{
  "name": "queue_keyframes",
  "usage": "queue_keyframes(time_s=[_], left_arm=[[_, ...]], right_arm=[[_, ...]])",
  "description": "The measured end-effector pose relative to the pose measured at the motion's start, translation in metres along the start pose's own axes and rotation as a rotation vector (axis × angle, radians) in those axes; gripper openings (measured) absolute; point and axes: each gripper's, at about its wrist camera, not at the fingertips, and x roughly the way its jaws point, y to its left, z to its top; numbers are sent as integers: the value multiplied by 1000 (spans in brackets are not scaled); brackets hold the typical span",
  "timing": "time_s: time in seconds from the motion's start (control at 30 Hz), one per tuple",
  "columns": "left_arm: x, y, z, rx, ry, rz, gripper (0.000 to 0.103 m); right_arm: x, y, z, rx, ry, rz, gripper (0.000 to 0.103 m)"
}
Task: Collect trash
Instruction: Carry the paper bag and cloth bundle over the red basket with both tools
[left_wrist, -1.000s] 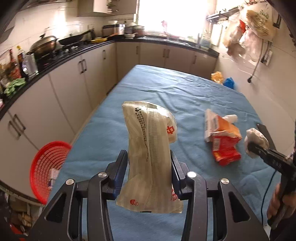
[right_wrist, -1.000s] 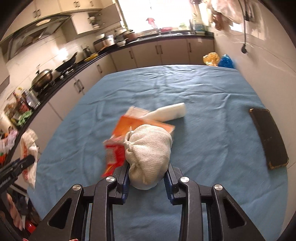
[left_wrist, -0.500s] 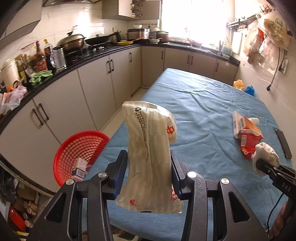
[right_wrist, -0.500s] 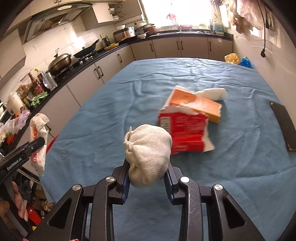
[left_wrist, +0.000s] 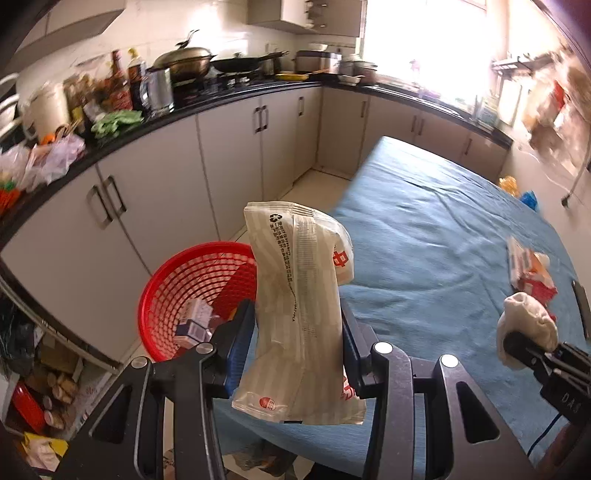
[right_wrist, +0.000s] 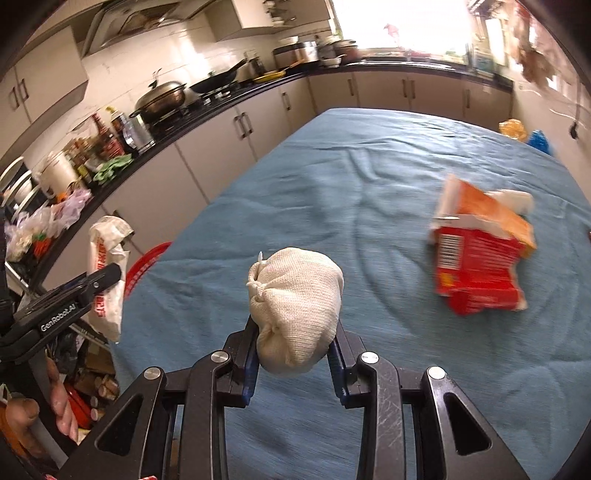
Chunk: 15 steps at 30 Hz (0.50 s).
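We hold two pieces of trash, one in each gripper. Our left gripper (left_wrist: 297, 332) pinches a pale, striped food wrapper (left_wrist: 299, 302) by its middle; the wrapper stands upright between the blue pads, its printed top bent over to the right and its lower end hanging below the fingers. In the right wrist view the same wrapper (right_wrist: 107, 273) shows at the far left, clamped in the left gripper (right_wrist: 101, 282), with fingers of a hand (right_wrist: 61, 402) below it.

Our right gripper (right_wrist: 293, 349) pinches a small off-white cloth pouch (right_wrist: 295, 306), tied shut at its left end, its bulk bulging up above the pads. In the left wrist view that pouch (left_wrist: 526, 328) sits at the right edge, on the tip of the right gripper (left_wrist: 517, 345).

Behind the wrapper, down on the floor beside the edge of the tabletop (left_wrist: 436, 236), stands a red mesh basket (left_wrist: 173, 288) with a small blue-and-white carton (left_wrist: 194, 325) inside. From the right wrist only a sliver of the basket's rim (right_wrist: 146, 264) shows past the blue cloth.

On the tabletop (right_wrist: 332, 192) lie a torn red and orange snack bag (right_wrist: 480, 254) and, touching its far side, a white roll-like object (right_wrist: 517, 197). Both are well apart from the pouch. A black countertop (left_wrist: 221, 99) with a wok, bottles and pots runs along the cabinets on the left.
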Motion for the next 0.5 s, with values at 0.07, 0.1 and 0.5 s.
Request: queue_keyframes(time_s=[0.07,0.1,0.5], left_arm=[[3,15,2,-32,1,6,42],[4,25,4,-57,-2,11,43],[37,126,7,-269,12,71,43]], right_arm=[[10,14,4,-18,12,18,35],[14,19,5,-25,16,25,35],[83,120,38,-140,77,156,35]])
